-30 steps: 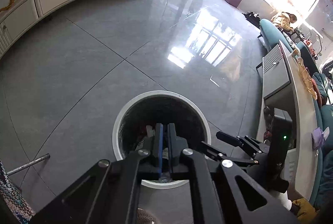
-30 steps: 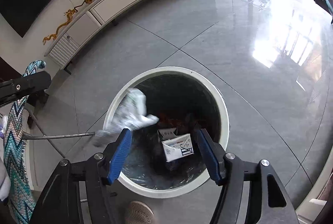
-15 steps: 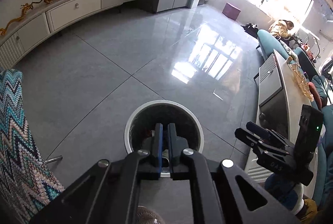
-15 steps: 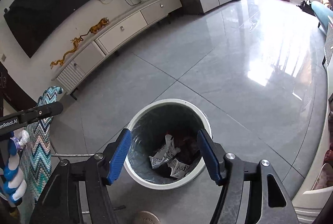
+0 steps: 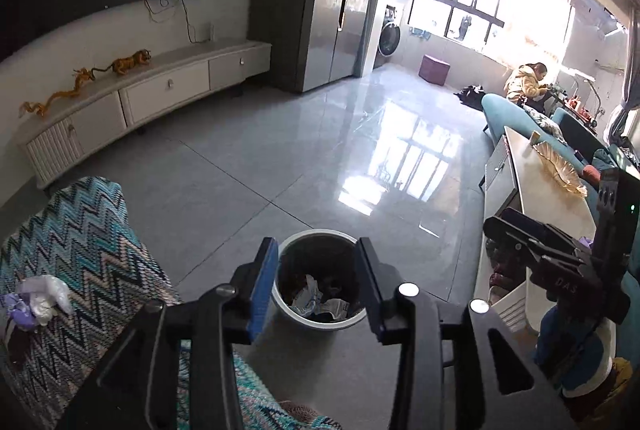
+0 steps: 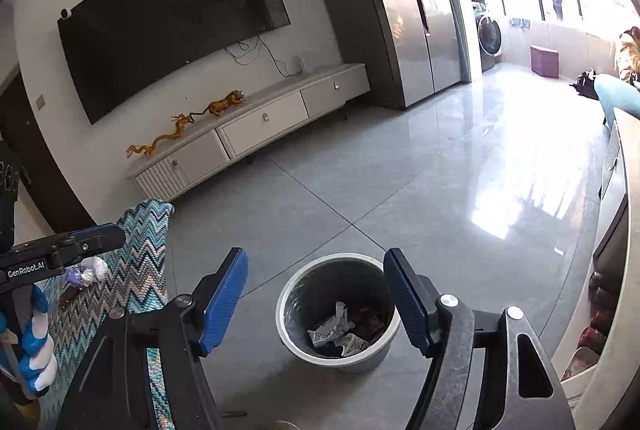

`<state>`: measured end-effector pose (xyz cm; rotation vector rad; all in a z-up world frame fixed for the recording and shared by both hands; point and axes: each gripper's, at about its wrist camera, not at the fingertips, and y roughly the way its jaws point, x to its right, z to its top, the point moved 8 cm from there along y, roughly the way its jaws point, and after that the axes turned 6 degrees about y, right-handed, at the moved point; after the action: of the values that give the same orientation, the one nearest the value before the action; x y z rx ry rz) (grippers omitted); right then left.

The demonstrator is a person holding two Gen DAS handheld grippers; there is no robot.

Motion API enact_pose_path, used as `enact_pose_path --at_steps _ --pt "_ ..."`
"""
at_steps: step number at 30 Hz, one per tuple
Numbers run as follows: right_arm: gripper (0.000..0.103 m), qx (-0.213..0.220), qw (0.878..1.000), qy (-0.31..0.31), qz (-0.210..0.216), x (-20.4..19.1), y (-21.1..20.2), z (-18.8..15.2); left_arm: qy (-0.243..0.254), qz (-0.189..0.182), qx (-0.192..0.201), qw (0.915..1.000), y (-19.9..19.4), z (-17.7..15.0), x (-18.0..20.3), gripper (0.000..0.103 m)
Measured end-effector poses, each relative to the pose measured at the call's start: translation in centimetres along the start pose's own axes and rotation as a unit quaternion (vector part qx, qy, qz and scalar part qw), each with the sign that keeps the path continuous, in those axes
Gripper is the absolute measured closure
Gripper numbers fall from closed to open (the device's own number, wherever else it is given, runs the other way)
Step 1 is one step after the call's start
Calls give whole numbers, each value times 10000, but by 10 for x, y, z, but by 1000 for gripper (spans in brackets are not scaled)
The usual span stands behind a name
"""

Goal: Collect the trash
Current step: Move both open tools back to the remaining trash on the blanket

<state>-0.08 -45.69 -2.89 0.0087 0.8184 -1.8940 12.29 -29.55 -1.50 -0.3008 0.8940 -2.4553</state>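
Note:
A round white trash bin (image 5: 289,306) (image 6: 288,334) with a dark liner stands on the grey floor, crumpled paper and wrappers (image 6: 334,332) inside it. High above it my left gripper (image 5: 316,270) has its jaws opening, nothing between them. My right gripper (image 6: 316,290) is also high over the bin, jaws opening wider, empty. White and purple crumpled trash (image 5: 38,300) (image 6: 86,272) lies on a zigzag-patterned seat (image 5: 80,254) at the left. The right gripper (image 5: 548,258) shows at the right of the left wrist view.
A low white TV cabinet (image 6: 256,126) runs along the far wall under a large TV (image 6: 172,30). A long table (image 5: 544,198) and teal sofa (image 5: 504,110) stand at the right. A person sits (image 5: 524,82) by the far window. A gloved hand (image 6: 36,346) holds the left gripper.
Both grippers rose well above the bin and tilted up, so the room came into view. The left jaws went from shut to parted. A paper scrap fell from the right gripper into the bin.

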Motion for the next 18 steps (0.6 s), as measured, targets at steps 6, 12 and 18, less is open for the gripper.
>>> enact_pose_path --at_steps 6,12,18 --pt "33 302 9984 -433 191 -45 -42 14 -58 572 663 9961 -80 -7 -27 65" --pt "33 508 9940 -834 484 -91 -71 20 -129 1005 1080 9890 -143 -26 -58 65" --pt "33 637 9875 -1194 807 -139 -92 18 -342 1454 1269 9806 -191 -56 -93 65"
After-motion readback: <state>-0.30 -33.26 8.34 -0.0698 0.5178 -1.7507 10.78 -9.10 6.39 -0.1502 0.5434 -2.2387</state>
